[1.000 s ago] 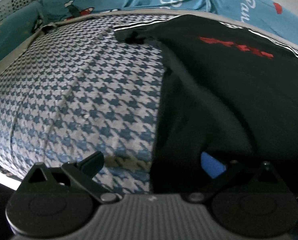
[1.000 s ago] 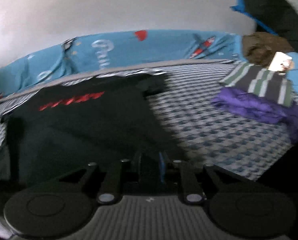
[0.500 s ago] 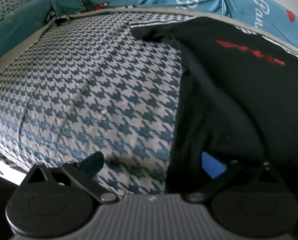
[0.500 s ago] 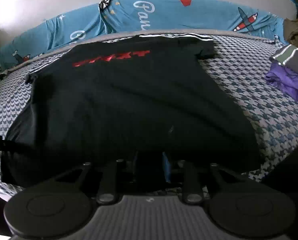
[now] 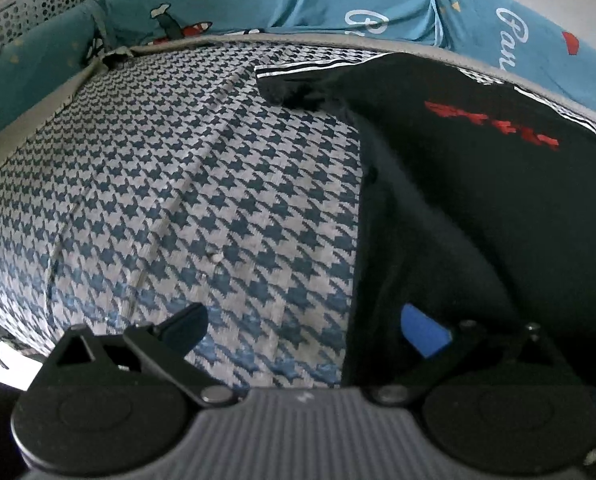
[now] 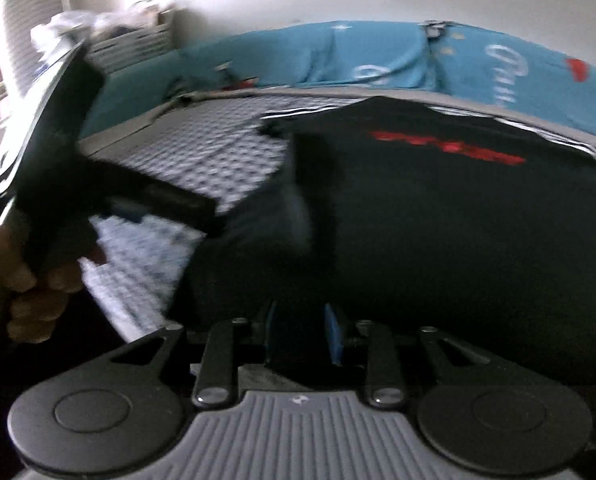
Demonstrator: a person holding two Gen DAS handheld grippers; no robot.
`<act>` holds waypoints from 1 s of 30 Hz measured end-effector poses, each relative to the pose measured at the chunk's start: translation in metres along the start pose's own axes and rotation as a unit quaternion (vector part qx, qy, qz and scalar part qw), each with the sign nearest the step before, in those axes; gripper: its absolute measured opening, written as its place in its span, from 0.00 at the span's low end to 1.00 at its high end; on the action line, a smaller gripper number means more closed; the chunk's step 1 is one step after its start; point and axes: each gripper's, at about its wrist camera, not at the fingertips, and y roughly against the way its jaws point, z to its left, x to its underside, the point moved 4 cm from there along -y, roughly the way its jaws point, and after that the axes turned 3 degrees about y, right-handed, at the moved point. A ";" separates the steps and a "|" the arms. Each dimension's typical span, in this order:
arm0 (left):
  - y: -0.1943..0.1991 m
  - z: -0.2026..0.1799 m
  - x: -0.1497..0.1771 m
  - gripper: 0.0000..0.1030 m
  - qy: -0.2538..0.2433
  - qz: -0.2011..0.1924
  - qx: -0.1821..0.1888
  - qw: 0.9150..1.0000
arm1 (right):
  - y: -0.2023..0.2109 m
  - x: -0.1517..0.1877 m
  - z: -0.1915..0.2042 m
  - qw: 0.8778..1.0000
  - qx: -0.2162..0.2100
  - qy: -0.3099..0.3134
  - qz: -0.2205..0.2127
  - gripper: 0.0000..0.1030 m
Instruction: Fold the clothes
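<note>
Left wrist view: the black T-shirt (image 5: pixel 478 208) lies flat on the houndstooth bed (image 5: pixel 185 184), its near left edge running away from the left gripper (image 5: pixel 310 322), whose fingers stand wide apart with only the right pad against the cloth. Right wrist view: the right gripper (image 6: pixel 300 334) has its fingers nearly together, pinching the shirt's near hem; collar and red lettering (image 6: pixel 446 146) point away, hem nearest.

houndstooth bedspread (image 5: pixel 201 184), teal bumper (image 5: pixel 318 4), perforated basket (image 5: pixel 29 8)
</note>
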 end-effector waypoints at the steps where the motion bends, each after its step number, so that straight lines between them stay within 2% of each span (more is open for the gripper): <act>1: 0.000 0.001 0.000 1.00 0.001 0.003 0.002 1.000 | -0.004 0.000 0.006 1.000 -0.009 0.006 0.003 0.25; 7: 0.000 0.005 -0.003 1.00 -0.011 0.013 -0.009 1.000 | -0.021 -0.001 0.038 0.998 -0.034 0.058 0.016 0.25; 12: 0.010 0.012 -0.012 1.00 -0.019 0.001 -0.023 1.000 | -0.041 -0.005 0.060 0.995 -0.032 0.093 0.026 0.28; 14: 0.013 0.017 -0.015 1.00 -0.008 0.001 -0.014 1.000 | -0.050 -0.006 0.070 0.993 -0.030 0.108 0.031 0.35; 18: 0.015 0.025 -0.017 1.00 0.008 0.002 0.000 1.000 | -0.064 -0.004 0.087 0.990 -0.026 0.136 0.040 0.37; 26: 0.020 0.036 -0.018 1.00 0.030 -0.002 0.007 1.000 | -0.085 0.005 0.111 0.979 0.017 0.200 0.041 0.47; 30: 0.023 0.036 -0.018 1.00 0.032 -0.004 0.012 0.999 | -0.090 0.010 0.119 0.969 0.037 0.239 0.040 0.47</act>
